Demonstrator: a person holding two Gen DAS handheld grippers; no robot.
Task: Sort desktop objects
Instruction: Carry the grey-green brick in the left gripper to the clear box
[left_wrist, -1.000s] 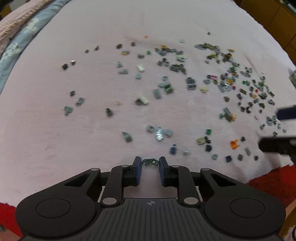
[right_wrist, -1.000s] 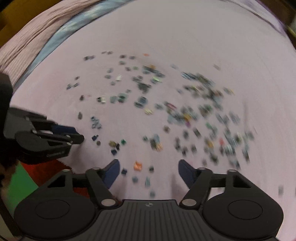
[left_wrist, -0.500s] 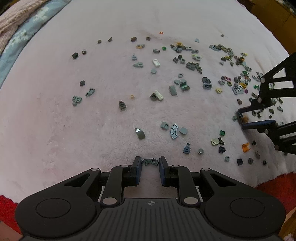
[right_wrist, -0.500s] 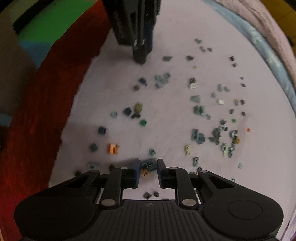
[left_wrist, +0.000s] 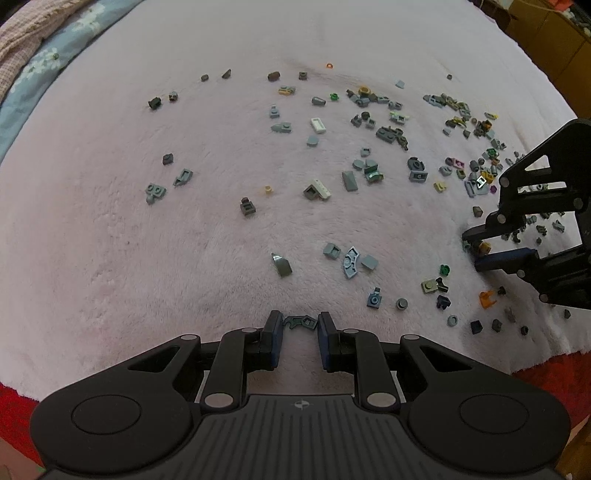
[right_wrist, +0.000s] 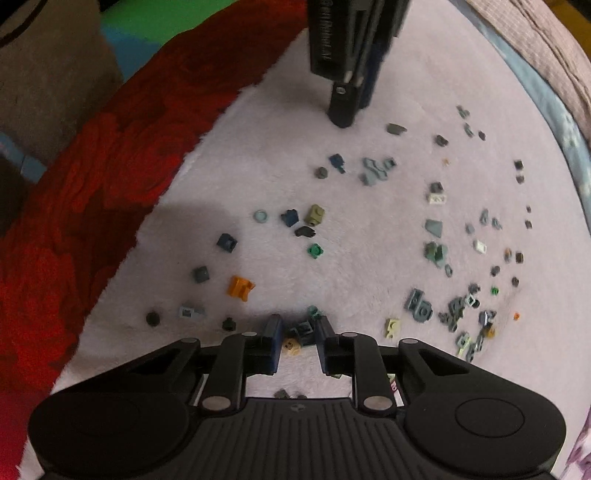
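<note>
Okay, left gripper (left_wrist: 300, 325): I have it clamped on a small dark clip piece (left_wrist: 301, 321), lower centre of frame, above the pink rug (left_wrist: 184, 258).
Right gripper (right_wrist: 298, 330): fingers close together around a dark teal piece (right_wrist: 303, 326), low centre; grip unclear.
Doing it well: I'd lift slowly, checking nearby bricks aren't dragged along.
Hidden: pieces under the right fingers blur together; no sorting bins visible.

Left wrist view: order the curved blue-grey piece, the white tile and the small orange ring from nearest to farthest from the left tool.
From the left tool:
1. Curved blue-grey piece, just ahead, slightly right.
2. White tile, farther up, mid-blanket.
3. Small orange ring, farthest, near the top.
</note>
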